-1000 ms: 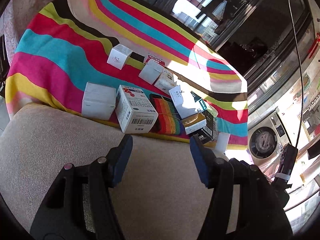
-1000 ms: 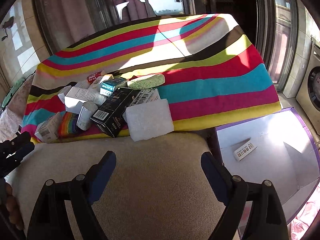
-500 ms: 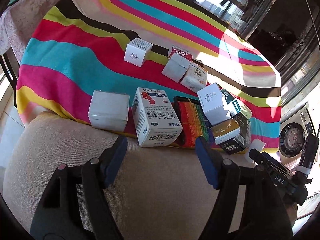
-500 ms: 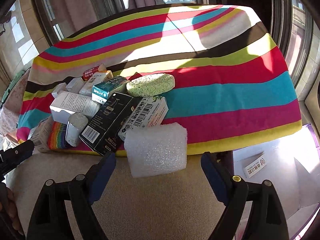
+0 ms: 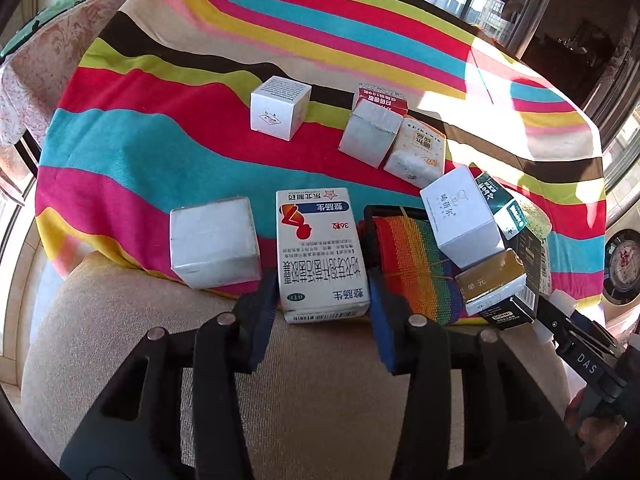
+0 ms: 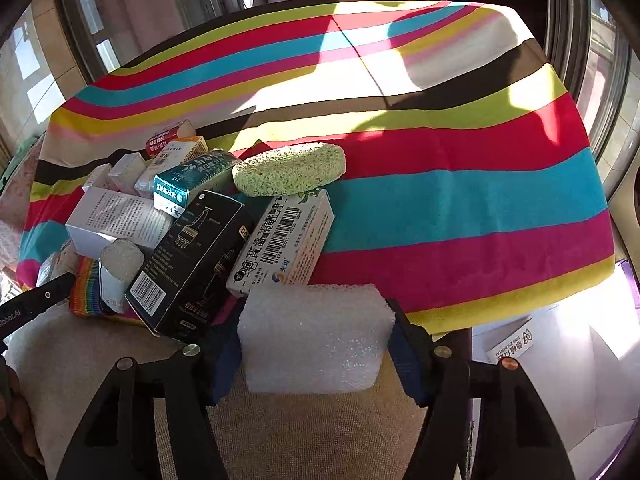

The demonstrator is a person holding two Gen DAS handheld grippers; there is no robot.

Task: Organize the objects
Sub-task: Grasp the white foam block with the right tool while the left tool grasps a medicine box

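- Medicine carton (image 5: 320, 256), white w/ red-blue print, lies flat at the near edge of the striped cloth (image 5: 132, 160), near end overhanging onto the beige cushion (image 5: 320, 400).
- Left gripper (image 5: 322, 304): we see its blue pads on both sides of the carton's near end, left pad touching or nearly so, right pad flush against the side. Jaws narrowed round the carton; we cannot tell if they actually pinch it.
- Plain white box (image 5: 214, 248) sits just left of the carton, apart from the left pad. Rainbow pouch (image 5: 416, 264) lies just right, against the right pad.
- Further back on the cloth: white cube box (image 5: 280, 108), apart from the rest.
- Foam block (image 6: 314, 338), white, sits between the right gripper (image 6: 314, 354) pads, both pads pressed to its sides. We read this as jaws pinching the block. It lies at the cloth edge, over the cushion.
- Behind the foam block: barcode carton (image 6: 286, 244) and black box (image 6: 192, 260), leaning in a pile; green sponge (image 6: 290, 168) rests behind them.
- White tray w/ purple rim (image 6: 624, 276) at far right, below the cloth edge, holding a small labelled packet (image 6: 510, 344).
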